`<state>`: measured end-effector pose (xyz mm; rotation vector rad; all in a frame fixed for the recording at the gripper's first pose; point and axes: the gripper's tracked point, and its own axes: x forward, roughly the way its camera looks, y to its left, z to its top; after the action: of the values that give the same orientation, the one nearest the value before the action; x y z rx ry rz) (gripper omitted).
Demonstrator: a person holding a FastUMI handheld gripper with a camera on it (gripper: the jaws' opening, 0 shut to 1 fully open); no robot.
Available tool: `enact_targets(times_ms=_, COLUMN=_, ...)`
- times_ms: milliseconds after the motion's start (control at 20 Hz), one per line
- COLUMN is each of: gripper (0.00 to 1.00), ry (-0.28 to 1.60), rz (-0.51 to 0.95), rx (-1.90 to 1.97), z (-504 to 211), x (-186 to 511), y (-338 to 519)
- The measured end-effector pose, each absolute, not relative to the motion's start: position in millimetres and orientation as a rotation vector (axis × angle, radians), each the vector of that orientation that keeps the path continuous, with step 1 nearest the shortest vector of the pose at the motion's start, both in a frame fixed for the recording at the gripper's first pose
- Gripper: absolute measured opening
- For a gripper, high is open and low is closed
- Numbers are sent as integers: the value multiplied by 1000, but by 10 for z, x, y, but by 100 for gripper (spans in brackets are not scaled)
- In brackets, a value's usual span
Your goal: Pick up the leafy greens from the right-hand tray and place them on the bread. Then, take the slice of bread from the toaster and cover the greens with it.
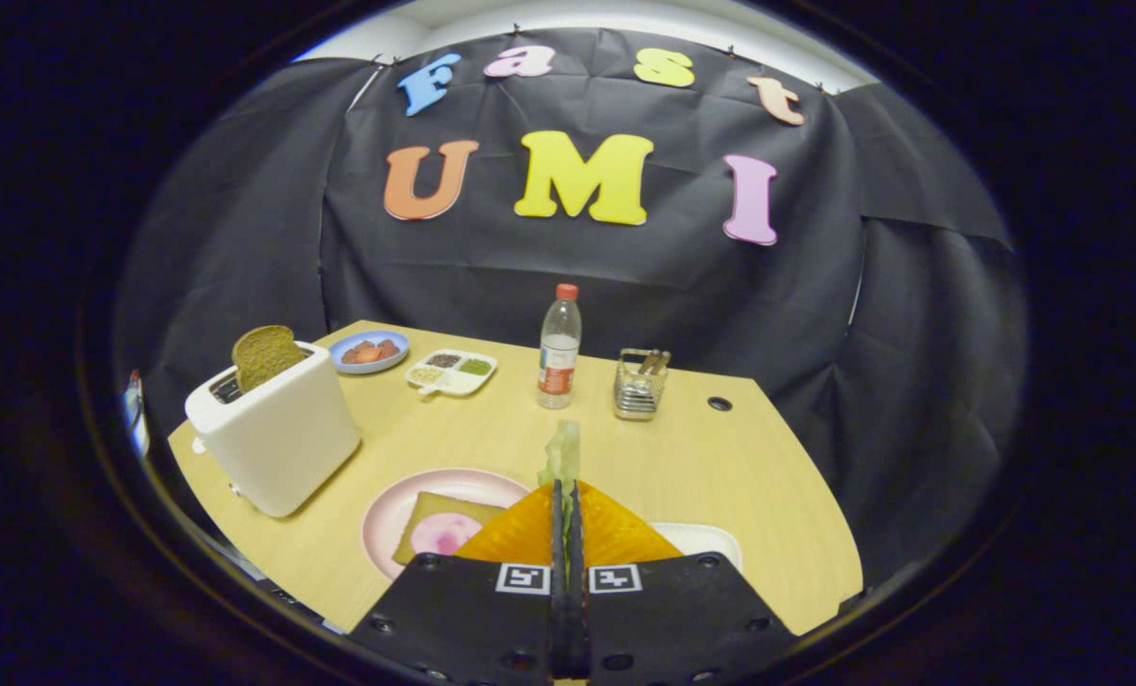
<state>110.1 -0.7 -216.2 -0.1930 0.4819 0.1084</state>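
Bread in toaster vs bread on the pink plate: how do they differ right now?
The bread in the toaster stands upright in the slot of the white toaster; the bread on the pink plate lies flat. The toaster slice is bare; the plate slice carries a pink round topping. Both are brownish-green slices. The gripper is shut on the leafy greens, beside the plate.

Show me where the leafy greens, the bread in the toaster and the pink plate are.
leafy greens (562,455): gripper view, on the pale leaf sticking up from the shut fingers.
bread in the toaster (265,355): gripper view, on the slice's face above the slot.
pink plate (389,515): gripper view, on its bare left rim.
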Motion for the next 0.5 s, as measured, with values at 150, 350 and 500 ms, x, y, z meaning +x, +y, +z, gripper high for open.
enact_targets(times_ms=150, gripper=0, ry=499, rz=178, rx=-175, z=-2306, x=1078, y=480)
enact_targets(times_ms=350, gripper=0, ry=495, rz=288, rx=-99, z=-2482, x=1116, y=1084)
enact_targets(times_ms=500, gripper=0, ry=534, rz=326, rx=-7, z=-2683, x=1193, y=1267)
